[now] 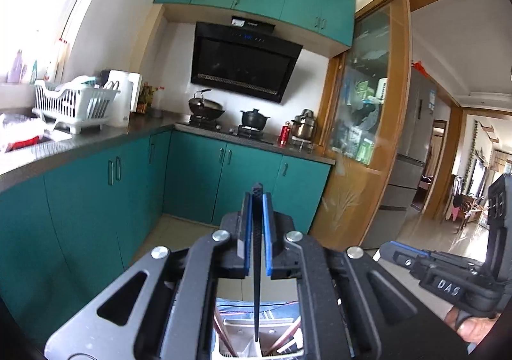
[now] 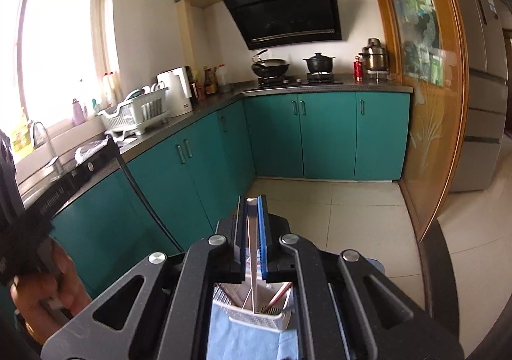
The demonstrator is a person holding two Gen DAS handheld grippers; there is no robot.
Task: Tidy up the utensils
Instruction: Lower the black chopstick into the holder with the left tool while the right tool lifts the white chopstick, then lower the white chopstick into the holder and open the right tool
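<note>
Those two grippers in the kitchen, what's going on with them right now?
A person is sorting utensils with a handheld gripper in each hand. The left gripper is shut on a black chopstick, and the right gripper is shut on a pale, silvery utensil. Both pieces hang down over a white utensil basket that already holds reddish chopsticks. Neither piece has been let go yet.

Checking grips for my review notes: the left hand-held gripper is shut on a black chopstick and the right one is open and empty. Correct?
Not quite. The right hand-held gripper is also shut, clamping a silver utensil handle, as the right wrist view shows. The left hand-held gripper does hold the black chopstick.
</note>
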